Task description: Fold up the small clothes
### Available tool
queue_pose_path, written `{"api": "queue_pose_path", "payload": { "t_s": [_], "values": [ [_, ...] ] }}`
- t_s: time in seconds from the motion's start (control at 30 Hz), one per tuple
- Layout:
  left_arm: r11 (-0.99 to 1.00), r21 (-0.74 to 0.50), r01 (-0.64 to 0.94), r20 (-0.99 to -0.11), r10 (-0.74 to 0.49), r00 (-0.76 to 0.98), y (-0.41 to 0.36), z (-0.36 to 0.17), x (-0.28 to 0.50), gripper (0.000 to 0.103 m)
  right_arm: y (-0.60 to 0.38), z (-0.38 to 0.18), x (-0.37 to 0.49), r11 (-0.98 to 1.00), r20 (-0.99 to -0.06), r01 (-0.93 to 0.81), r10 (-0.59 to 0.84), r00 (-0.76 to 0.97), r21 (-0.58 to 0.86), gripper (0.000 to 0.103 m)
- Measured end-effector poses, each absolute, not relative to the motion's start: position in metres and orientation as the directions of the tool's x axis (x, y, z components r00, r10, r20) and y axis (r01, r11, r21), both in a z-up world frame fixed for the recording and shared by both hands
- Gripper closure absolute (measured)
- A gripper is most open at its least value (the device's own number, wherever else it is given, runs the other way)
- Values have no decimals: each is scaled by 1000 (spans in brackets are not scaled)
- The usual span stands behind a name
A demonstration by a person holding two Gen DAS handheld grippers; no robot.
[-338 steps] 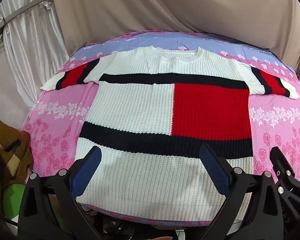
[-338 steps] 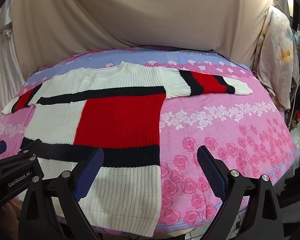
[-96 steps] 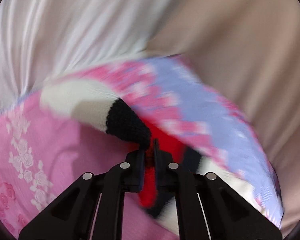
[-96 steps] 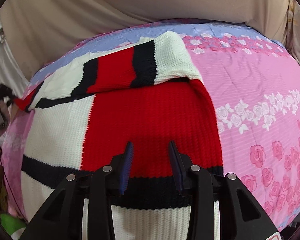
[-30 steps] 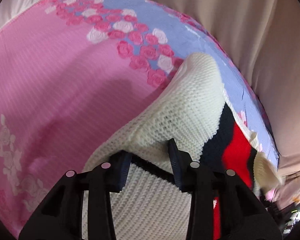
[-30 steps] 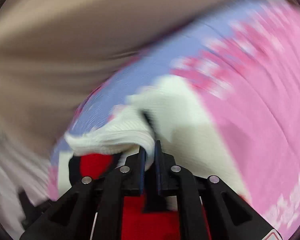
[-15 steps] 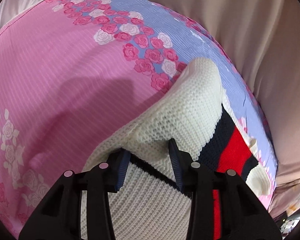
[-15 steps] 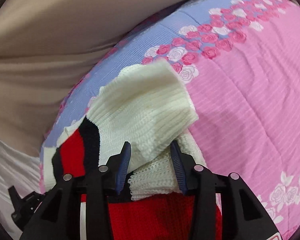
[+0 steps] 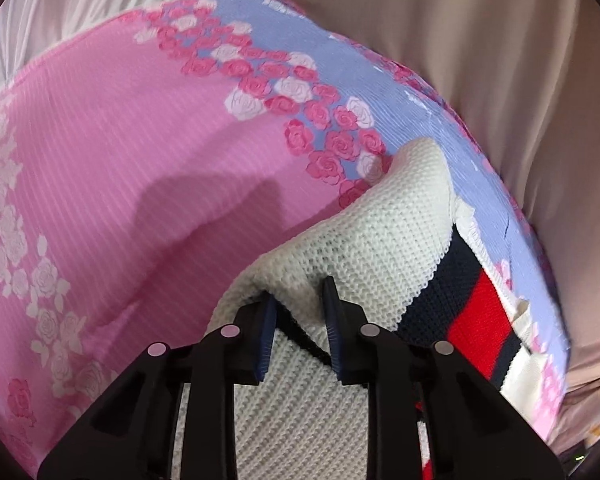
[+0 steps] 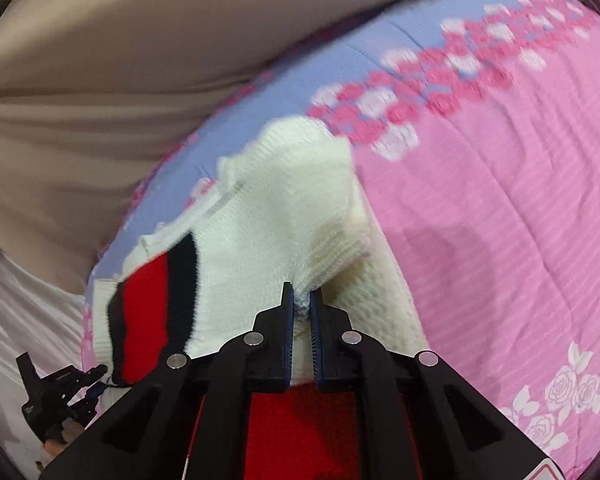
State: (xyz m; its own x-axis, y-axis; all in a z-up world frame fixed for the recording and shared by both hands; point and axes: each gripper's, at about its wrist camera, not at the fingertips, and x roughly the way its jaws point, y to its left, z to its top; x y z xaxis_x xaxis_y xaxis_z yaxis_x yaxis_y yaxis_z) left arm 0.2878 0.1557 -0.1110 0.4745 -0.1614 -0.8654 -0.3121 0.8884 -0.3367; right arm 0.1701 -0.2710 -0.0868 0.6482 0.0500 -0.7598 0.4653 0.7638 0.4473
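right claw (image 10: 300, 308) pinched nearly closed on a white fold of the sweater (image 10: 276, 216) at its shoulder corner, folded sleeve (image 10: 148, 316) draped just behind. left claw (image 9: 298, 312) partly open, straddling the white knit at the other shoulder, not visibly clamped. sweater flat on the pink flowered bedspread (image 9: 100, 160), sleeves laid inward. likely risks: thin pinch of loose knit slipping out on the lift; left side lagging if unclamped, skewing the fold; sleeves sliding loose; bedspread snagged along with the wool.

Even bright light; soft shadows; fisheye edges; right view motion-blurred.
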Motion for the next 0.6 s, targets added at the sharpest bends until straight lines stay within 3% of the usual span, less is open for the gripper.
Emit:
{"api": "queue_pose_path", "payload": {
  "t_s": [0.07,0.2,0.27,0.33,0.43,0.6],
  "values": [
    [905,-308,-295,-877,-151,455,153,-118,289,79,-271,-95,176,802,-807,473,20,590,366,93],
    [925,-316,-210,-870,-194,453,150,-105,279,77,-262,-76,147,821,-799,466,-20,600,330,85],
    [936,-314,-159,-864,-213,456,150,-95,267,63,-254,-60,115,833,-783,453,-38,621,319,71],
    [957,-265,-117,-858,-179,481,152,-83,249,43,-247,-51,82,843,-779,430,-20,627,323,64],
    [976,-214,-37,-862,-171,478,159,-77,213,43,-235,-52,30,860,-804,401,16,594,314,59],
    [984,-178,19,-927,-174,332,186,-100,132,43,-211,-68,-65,859,-849,393,84,522,327,58]
  ]
}}
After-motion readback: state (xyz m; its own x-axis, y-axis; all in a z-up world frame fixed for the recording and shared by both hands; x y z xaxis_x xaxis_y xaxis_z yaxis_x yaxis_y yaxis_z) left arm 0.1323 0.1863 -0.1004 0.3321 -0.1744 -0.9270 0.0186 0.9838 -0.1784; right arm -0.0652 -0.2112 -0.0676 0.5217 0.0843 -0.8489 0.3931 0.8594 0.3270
